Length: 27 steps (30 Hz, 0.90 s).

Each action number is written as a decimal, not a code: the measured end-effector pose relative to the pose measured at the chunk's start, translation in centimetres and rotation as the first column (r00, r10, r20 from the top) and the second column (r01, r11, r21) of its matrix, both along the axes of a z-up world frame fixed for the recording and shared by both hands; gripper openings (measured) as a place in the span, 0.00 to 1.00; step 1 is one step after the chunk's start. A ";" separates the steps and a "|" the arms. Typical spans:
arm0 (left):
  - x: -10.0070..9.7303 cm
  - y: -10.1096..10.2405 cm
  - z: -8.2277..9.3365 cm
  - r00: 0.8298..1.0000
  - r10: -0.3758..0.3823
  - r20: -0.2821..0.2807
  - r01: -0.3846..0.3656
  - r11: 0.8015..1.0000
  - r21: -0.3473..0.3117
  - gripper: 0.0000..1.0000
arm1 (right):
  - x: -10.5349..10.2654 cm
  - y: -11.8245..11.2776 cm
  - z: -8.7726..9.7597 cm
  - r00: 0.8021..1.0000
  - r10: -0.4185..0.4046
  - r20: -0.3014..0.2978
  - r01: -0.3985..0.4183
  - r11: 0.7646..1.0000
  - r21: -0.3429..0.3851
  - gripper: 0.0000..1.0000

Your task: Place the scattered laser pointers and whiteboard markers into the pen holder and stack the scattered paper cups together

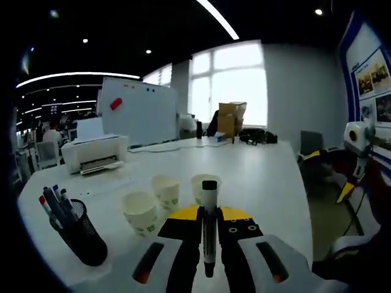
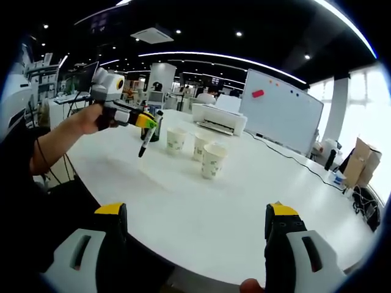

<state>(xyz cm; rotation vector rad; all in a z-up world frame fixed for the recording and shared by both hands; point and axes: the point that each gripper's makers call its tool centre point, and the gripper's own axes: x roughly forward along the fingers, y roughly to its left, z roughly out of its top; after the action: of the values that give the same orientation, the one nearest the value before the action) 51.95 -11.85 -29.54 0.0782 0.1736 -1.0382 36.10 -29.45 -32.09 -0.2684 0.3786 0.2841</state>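
1. A black marker (image 1: 209,229) was clamped between the closed jaws of the left gripper (image 1: 209,244), its cap pointing forward; the marker-stowing step was judged to be in hand.
2. The right gripper (image 2: 195,229) was held wide open and empty above the table (image 2: 201,213).
3. Down-left of the left gripper stood the pen holder (image 1: 76,235), already loaded; a swing over it and a lowering were called for.
4. Just ahead, three paper cups (image 1: 168,192) stood unstacked.

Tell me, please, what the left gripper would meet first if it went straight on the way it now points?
Probably the nearest paper cup, straight beyond the marker held by the left gripper. Depth is unclear, so it could pass above the rim.
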 end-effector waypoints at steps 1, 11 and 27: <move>0.0 0.1 0.0 1.000 0.001 -0.001 -0.001 1.000 0.002 0.15 | 0.1 0.0 0.0 1.000 0.000 0.000 0.000 1.000 0.001 0.88; -0.1 1.0 0.6 1.000 0.010 0.010 -0.010 1.000 0.002 0.15 | 0.3 0.3 0.1 1.000 0.011 0.002 -0.011 1.000 -0.002 0.88; -0.5 1.7 1.1 1.000 0.004 0.023 -0.004 1.000 0.010 0.14 | 0.5 0.4 0.4 1.000 0.012 0.004 -0.012 1.000 -0.010 0.88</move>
<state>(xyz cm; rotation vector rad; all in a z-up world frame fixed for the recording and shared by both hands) 51.44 -10.11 -28.42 0.0993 0.1577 -1.0321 36.64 -29.06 -31.68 -0.2814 0.3748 0.2938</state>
